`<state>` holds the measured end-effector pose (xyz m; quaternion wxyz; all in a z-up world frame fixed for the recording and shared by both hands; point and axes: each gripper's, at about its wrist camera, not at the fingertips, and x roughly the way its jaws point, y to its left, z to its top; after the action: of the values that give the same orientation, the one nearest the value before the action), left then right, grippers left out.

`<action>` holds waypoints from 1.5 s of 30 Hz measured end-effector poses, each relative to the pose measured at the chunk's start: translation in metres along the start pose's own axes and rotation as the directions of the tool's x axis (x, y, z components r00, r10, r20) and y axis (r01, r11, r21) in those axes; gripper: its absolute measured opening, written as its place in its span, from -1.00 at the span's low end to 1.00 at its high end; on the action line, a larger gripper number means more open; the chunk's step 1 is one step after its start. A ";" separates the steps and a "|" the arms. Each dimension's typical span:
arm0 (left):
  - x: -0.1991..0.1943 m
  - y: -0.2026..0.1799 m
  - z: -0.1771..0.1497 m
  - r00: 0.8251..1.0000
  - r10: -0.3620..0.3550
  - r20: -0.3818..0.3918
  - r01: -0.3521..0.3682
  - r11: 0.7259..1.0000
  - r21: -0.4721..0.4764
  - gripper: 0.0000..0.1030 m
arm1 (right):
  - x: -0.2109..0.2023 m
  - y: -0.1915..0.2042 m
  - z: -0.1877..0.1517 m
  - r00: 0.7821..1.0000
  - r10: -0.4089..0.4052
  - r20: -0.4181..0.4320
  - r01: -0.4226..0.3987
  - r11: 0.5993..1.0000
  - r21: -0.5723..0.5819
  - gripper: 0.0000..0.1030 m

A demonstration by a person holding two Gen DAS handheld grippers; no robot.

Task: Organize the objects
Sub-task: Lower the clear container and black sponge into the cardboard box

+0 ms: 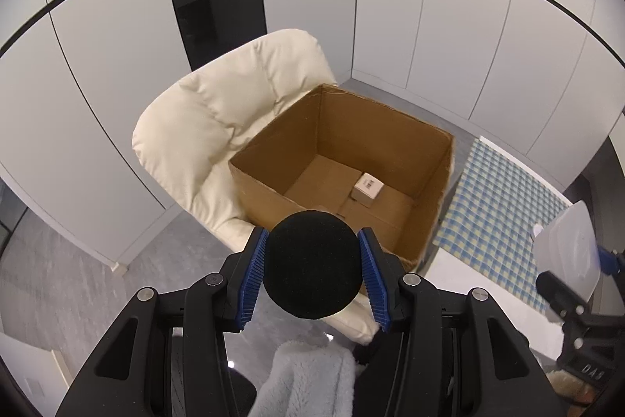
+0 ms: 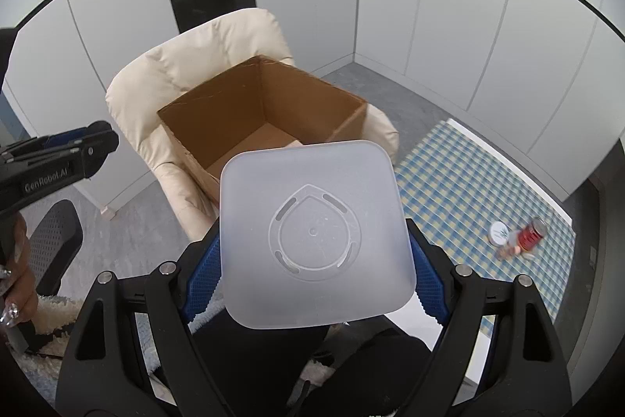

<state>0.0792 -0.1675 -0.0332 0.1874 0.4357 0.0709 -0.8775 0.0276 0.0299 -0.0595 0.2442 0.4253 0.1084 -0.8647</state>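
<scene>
Jaws of the left gripper [image 1: 312, 270]: clenched on a black foam ball [image 1: 312, 264], held just short of the near rim of the cardboard box [image 1: 273, 147]. Jaws of the right gripper [image 2: 314, 276]: grasping a frosted plastic container [image 2: 316, 237], likewise before the box. Box: open, seated on a cream chair [image 1: 203, 116]; small white carton [image 1: 368, 187] on its floor. Checked cloth [image 2: 461, 182]: right of box, bearing a red can [image 2: 532, 231].

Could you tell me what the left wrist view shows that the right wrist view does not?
Only the left wrist view shows the black ball clamped in the left gripper and a small white box inside the cardboard box. Only the right wrist view shows a red can and white lid on the checked cloth. Both show the cardboard box, cream chair and the translucent container in the right gripper.
</scene>
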 end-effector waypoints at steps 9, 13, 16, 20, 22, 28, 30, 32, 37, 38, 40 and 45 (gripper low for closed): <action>0.050 -0.003 0.050 0.997 -0.056 -0.049 0.058 0.998 0.033 -0.09 | 0.038 0.009 0.025 0.999 0.035 -0.036 -0.036 0.999 -0.024 0.66; 0.079 -0.008 0.072 0.998 -0.050 -0.041 0.052 0.997 0.048 -0.08 | 0.064 0.014 0.044 0.998 0.029 -0.050 -0.031 0.999 -0.032 0.66; 0.107 -0.007 0.084 0.995 -0.072 -0.064 0.074 0.997 0.014 -0.09 | 0.080 0.018 0.056 0.998 0.022 -0.057 -0.025 0.999 -0.042 0.66; 0.140 -0.009 0.094 0.993 -0.075 -0.087 0.074 0.997 -0.008 -0.09 | 0.108 0.019 0.075 0.998 0.005 -0.067 -0.007 0.999 -0.035 0.66; 0.153 -0.010 0.095 0.992 -0.074 -0.101 0.073 0.997 -0.011 -0.08 | 0.122 0.018 0.082 0.997 -0.004 -0.080 0.001 1.000 -0.031 0.66; 0.194 -0.009 0.096 0.986 -0.052 -0.160 0.055 0.998 0.012 -0.08 | 0.173 0.012 0.097 0.991 -0.008 -0.136 0.008 1.000 0.004 0.66; 0.208 -0.005 0.099 0.984 -0.034 -0.176 0.036 0.999 0.009 -0.08 | 0.192 0.012 0.100 0.987 0.001 -0.160 0.001 1.000 0.016 0.66; 0.220 -0.002 0.103 0.982 -0.020 -0.189 0.021 1.000 0.006 -0.08 | 0.210 0.013 0.104 0.983 0.005 -0.181 -0.001 1.000 0.019 0.66; 0.239 0.004 0.110 0.978 0.003 -0.208 -0.003 1.000 0.000 -0.08 | 0.236 0.011 0.106 0.976 -0.005 -0.218 0.010 1.000 0.023 0.66; 0.242 0.005 0.110 0.977 0.010 -0.211 -0.010 1.000 0.002 -0.08 | 0.241 0.010 0.105 0.974 -0.005 -0.227 0.011 1.000 0.027 0.66; 0.246 0.006 0.111 0.976 0.016 -0.217 -0.015 1.000 0.007 -0.09 | 0.245 0.011 0.105 0.973 -0.011 -0.230 0.018 1.000 0.026 0.66; 0.245 0.002 0.112 0.976 0.017 -0.218 -0.013 1.000 0.021 -0.08 | 0.246 0.017 0.108 0.975 -0.019 -0.220 0.023 1.000 0.014 0.66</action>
<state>-0.1372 -0.2673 -0.1582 0.1807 0.5316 0.0792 -0.8237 -0.1647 -0.1084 -0.1870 0.2183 0.5191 0.1322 -0.8157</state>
